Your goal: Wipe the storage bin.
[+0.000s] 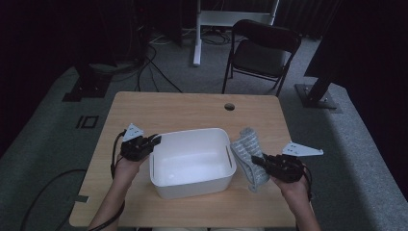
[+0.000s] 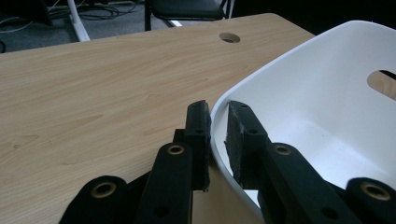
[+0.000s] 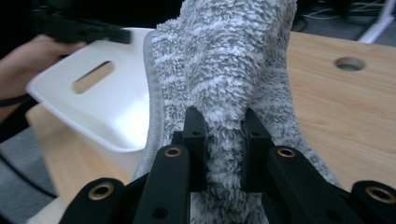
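A white plastic bin [image 1: 192,186] with slot handles stands on the middle of the wooden table [image 1: 173,108]. My left gripper [image 1: 155,140] is at the bin's left wall. In the left gripper view its jaws [image 2: 218,126] straddle the bin's rim [image 2: 299,56], one pad inside and one outside, closed on it. A grey fluffy towel [image 1: 248,144] lies bunched just right of the bin. My right gripper [image 1: 255,160] is shut on a fold of the towel [image 3: 224,56], which rises between its jaws [image 3: 224,126] and leans against the bin [image 3: 116,107].
A round cable hole [image 1: 229,106] sits near the table's far edge. A black folding chair [image 1: 262,50] stands on the floor beyond the table, with cables and stand legs around it. Bare tabletop lies behind and in front of the bin.
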{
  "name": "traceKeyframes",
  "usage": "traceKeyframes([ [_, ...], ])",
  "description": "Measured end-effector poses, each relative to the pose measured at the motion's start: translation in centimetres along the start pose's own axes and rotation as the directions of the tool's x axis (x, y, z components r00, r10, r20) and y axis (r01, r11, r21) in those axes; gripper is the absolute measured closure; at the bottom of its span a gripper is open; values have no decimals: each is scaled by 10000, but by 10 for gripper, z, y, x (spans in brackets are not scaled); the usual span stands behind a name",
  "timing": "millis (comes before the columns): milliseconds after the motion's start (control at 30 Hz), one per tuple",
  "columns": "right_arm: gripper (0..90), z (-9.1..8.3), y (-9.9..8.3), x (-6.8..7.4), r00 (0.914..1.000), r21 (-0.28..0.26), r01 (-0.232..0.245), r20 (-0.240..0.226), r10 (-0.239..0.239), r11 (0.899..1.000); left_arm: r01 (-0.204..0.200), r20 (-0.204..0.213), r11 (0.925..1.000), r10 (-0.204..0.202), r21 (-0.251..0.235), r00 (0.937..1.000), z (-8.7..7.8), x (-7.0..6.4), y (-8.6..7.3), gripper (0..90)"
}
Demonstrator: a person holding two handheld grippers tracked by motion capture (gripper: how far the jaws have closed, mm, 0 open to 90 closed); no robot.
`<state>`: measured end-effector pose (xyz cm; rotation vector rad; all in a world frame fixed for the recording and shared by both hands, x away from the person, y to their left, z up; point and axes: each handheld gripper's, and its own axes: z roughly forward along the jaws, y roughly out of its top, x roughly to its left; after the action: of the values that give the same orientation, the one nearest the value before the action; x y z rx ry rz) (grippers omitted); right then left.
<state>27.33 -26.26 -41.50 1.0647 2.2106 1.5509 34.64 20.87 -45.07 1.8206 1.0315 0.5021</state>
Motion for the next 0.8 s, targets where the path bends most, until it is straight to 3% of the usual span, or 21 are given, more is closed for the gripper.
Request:
traceKeyframes([
  [233, 769, 12, -16, 6, 9941, 15, -340, -1032, 340, 9994, -5, -67, 10000, 5, -4, 10000, 0, -1, 0, 790],
  [367, 768, 25, -19, 11, 9973, 535, -75, -724, 113, 9985, -4, -101, 10000, 4, 4, 9999, 0, -1, 0, 789],
  [567, 769, 31, -19, 14, 9990, 744, 166, -418, -135, 9971, -16, -244, 10000, 16, 26, 9997, 1, -3, 0, 789],
  [800, 777, 39, -21, 13, 9993, 877, 98, -365, -66, 9961, 25, -344, 10000, -24, 41, 9994, 1, -5, 0, 789],
])
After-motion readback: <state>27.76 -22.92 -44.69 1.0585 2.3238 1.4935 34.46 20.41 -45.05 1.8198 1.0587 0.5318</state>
